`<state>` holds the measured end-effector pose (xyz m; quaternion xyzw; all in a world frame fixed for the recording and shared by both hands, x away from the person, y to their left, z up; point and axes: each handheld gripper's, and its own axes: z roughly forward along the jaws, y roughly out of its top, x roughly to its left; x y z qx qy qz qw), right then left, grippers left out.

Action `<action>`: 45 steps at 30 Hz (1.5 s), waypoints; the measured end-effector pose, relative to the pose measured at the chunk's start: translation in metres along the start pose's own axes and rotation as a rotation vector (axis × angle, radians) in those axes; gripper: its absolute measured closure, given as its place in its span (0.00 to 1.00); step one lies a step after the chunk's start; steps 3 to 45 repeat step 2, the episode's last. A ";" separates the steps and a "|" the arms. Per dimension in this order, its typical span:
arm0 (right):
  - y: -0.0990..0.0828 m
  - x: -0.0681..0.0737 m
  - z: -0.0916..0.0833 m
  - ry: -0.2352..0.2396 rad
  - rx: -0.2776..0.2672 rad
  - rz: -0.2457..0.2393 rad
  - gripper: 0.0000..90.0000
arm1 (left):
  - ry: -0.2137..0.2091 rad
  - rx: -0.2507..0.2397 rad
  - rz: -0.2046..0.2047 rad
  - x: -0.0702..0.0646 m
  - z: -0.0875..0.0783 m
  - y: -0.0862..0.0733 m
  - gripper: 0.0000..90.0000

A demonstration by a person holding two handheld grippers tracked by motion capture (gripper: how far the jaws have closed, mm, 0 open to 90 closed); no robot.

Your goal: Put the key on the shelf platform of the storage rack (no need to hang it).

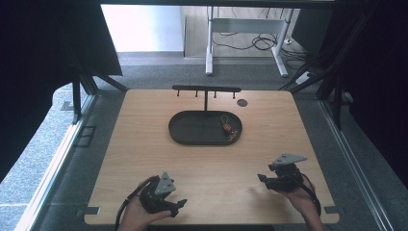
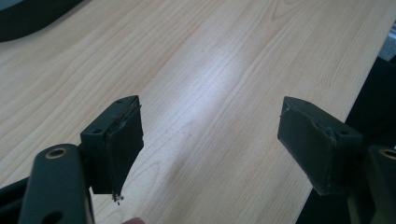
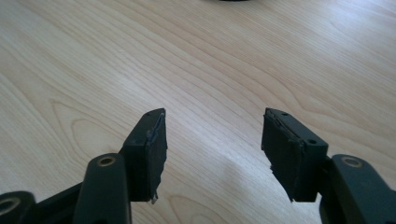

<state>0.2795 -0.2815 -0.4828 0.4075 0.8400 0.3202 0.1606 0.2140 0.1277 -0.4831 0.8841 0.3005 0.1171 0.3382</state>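
Note:
A black oval tray (image 1: 192, 130) lies at the table's middle, with a small red-and-orange keyring (image 1: 227, 127) at its right end. Behind it stands a black T-shaped hook rack (image 1: 206, 89). My left gripper (image 1: 179, 204) rests low at the front left of the table, held in a hand, jaws open and empty; in the left gripper view its jaws (image 2: 210, 140) stand wide over bare wood. My right gripper (image 1: 262, 179) sits at the front right, also open and empty, and the right gripper view shows its jaws (image 3: 212, 149) apart above the wood.
The light wooden table (image 1: 144, 159) ends close behind both hands. A small dark round disc (image 1: 242, 102) lies near the far right of the rack. Dark curtains and metal frame legs flank the table; a white desk frame and cables stand on the floor beyond.

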 end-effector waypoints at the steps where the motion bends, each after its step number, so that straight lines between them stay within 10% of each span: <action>1: -0.002 -0.003 0.000 -0.003 -0.006 0.015 0.45 | 0.002 -0.002 -0.006 0.001 -0.001 0.000 0.25; 45: -0.004 -0.005 0.000 -0.004 -0.009 0.025 0.44 | 0.004 -0.004 -0.012 0.002 -0.001 -0.001 0.25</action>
